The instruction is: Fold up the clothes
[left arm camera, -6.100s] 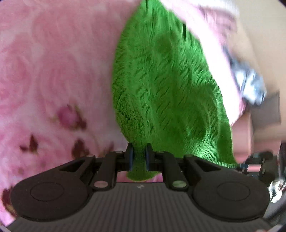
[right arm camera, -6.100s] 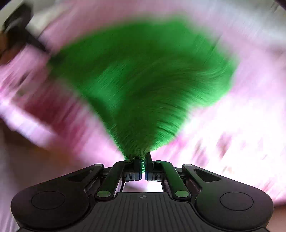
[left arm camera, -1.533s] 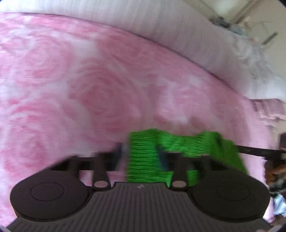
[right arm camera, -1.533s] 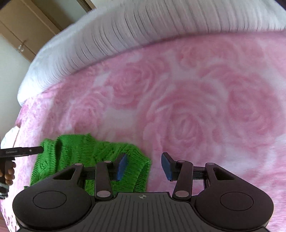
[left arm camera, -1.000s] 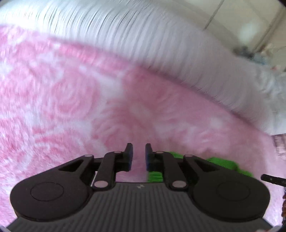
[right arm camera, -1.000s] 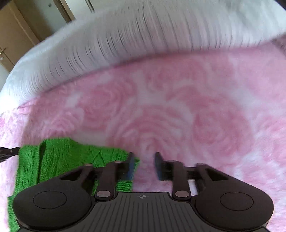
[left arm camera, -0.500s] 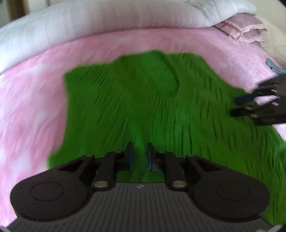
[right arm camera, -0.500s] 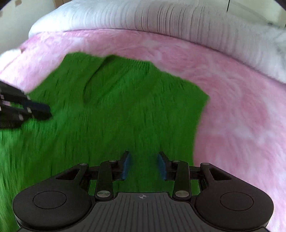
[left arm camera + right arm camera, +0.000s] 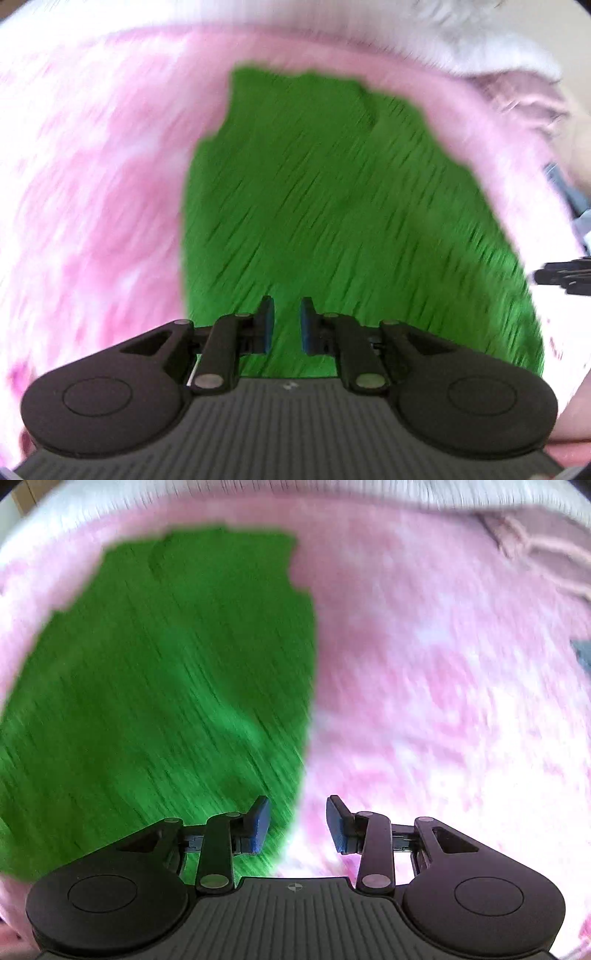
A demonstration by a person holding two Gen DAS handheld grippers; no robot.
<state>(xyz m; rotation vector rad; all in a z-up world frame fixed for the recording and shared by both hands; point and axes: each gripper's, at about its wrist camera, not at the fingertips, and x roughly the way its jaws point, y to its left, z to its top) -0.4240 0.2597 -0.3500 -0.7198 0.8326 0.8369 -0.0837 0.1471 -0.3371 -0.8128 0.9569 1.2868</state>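
- Six seconds back I had the sweater (image 9: 332,206) pinched in both grippers and up in the air; now it lies spread flat on the pink blanket (image 9: 92,206), and neither gripper has hold of it.
- My left gripper (image 9: 284,325) has its jaws a narrow gap apart with nothing between them. It sits over the sweater's near hem area, green showing through the gap.
- My right gripper (image 9: 297,819) has its jaws wider apart, also with nothing in them. It straddles the sweater's right edge: the left finger is over green knit, the right finger over blanket.
- Half a second ago both views showed more of the sweater ahead; now I have swung outward to its sides, and the right gripper shows in the left view as a dark shape at the far right edge.
- I judge the lay-out step done and the first fold next, likely starting with a grab at a side edge.
- Both views are smeared by motion, so I cannot make out knit detail, neckline or sleeves.
- The hem closest to me is hidden behind the gripper bodies, and the right view cuts the sweater off at the left.
- I cannot tell whether either gripper touches the cloth or hovers above it.
- A white duvet (image 9: 258,494) runs along the far side.
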